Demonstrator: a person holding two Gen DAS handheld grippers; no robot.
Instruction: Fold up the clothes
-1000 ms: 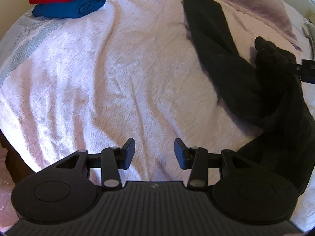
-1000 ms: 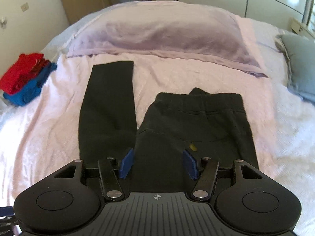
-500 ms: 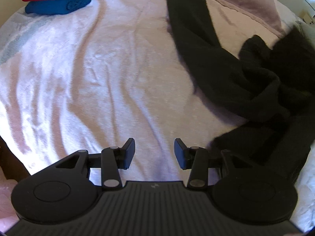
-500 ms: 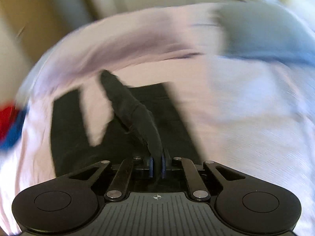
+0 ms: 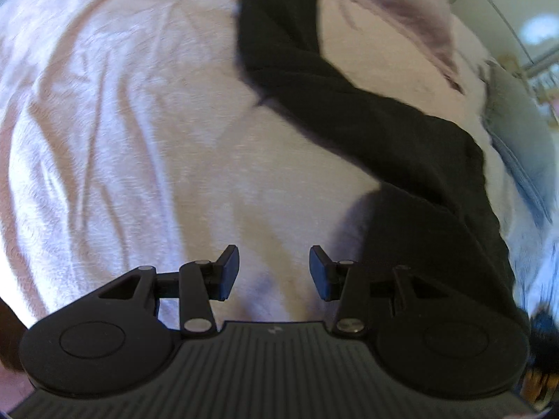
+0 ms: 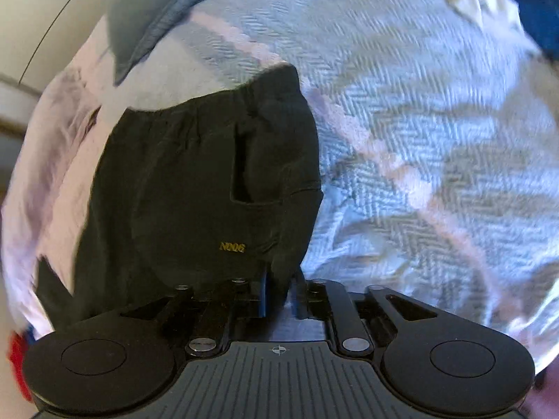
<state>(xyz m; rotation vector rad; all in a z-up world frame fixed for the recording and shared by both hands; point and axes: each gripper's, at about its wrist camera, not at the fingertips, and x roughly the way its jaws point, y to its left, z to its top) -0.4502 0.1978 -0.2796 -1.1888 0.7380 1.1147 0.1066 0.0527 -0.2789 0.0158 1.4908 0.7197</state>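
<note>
Black trousers lie across the pink bedspread, one leg stretching up toward the pillow and the body running down the right side. My left gripper hovers open over bare bedspread, just left of the dark fabric, nothing between its fingers. In the right wrist view the trousers' waist part shows an elastic band, a pocket slit and a small gold label. My right gripper is shut on a fold of the trousers' edge, its blue pads pinching the cloth.
A lilac pillow lies at the head of the bed and a grey-blue cushion sits beside it. A light blue herringbone blanket covers the bed's right side. A red garment's edge peeks in at far left.
My right gripper closed on the trousers and swung them to the right, so its view now faces the blue blanket. The left gripper drifted right, closer to the fabric, still open.
</note>
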